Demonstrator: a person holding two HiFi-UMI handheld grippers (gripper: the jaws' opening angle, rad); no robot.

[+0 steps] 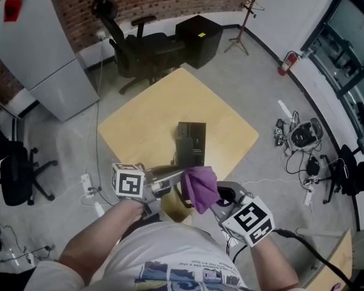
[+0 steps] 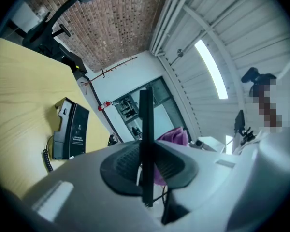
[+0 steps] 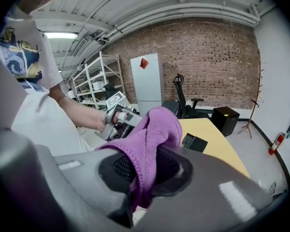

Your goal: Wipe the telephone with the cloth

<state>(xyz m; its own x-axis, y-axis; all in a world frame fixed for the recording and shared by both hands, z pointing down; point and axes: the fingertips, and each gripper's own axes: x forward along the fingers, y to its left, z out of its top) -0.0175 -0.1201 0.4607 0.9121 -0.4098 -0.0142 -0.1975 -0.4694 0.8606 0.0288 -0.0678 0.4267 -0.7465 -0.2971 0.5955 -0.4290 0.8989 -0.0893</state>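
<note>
One square pale-wood table (image 1: 151, 120) bears a boxy black telephone (image 1: 191, 143). Nearer, the right gripper (image 1: 211, 197) clamps a fleecy purple cloth (image 1: 200, 183); the left gripper (image 1: 179, 173) pinches a thin black strip (image 2: 146, 144). Office chair (image 1: 130, 47) beyond.

Person: white T-shirt (image 1: 164, 250), short sleeves, blue/yellow print (image 1: 182, 274) on front. Left of T-shirt: left gripper (image 1: 181, 174), grey plastic body, white left cube (image 1: 128, 180) w/ black square markers. Right of T-shirt: right gripper (image 1: 217, 197), same build, right cube (image 1: 252, 220) alike; black cable (image 1: 298, 238) off its rear. Inner pads (image 3: 120, 167) black, ribbed.
</note>
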